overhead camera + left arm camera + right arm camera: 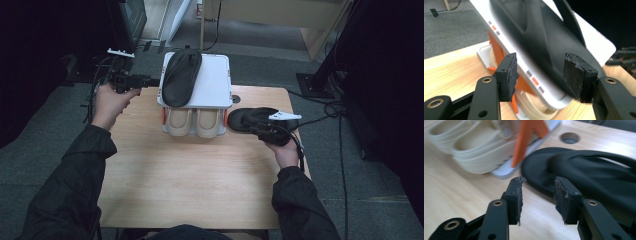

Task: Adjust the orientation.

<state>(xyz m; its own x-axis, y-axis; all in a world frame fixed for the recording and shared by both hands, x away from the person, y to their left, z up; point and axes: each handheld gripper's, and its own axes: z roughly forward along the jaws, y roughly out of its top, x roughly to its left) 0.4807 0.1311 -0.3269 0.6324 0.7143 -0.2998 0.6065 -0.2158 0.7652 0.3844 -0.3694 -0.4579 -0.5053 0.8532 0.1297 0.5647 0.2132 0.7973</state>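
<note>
At the far edge of the tabletop (pixel 200 170) stands a white two-tier shoe rack (pixel 215 82) with orange side brackets, its back towards the far edge and its open front towards the person. The lower tier holds a pair of beige slippers (pixel 194 121), side by side and filling that level, so the upper shelf is the only free place for the black pair. One black slipper (pixel 181 76) already lies on that upper shelf, towards its left side and laid slantwise, which leaves the right half bare; judging by that gap, it is kept for the mate. The second black slipper (pixel 252 120) lies on the tabletop near the right edge, just beside the rack's right-hand front corner and in front of a round cable hole (pixel 236 98). The left claw (pixel 150 80) sits at the rack's left side, level with the upper shelf; in the left gripper view its pads (pixel 510 71) stand wide apart on either side of the shelf rim and the slipper's edge without pressing on either, so it holds nothing. The right claw (pixel 537 195) is about half open and grips nothing: in the right gripper view the second slipper's rim lies just beyond its pads, apart from them, which suggests it is lining up to take that slipper for the empty half of the shelf.
</note>
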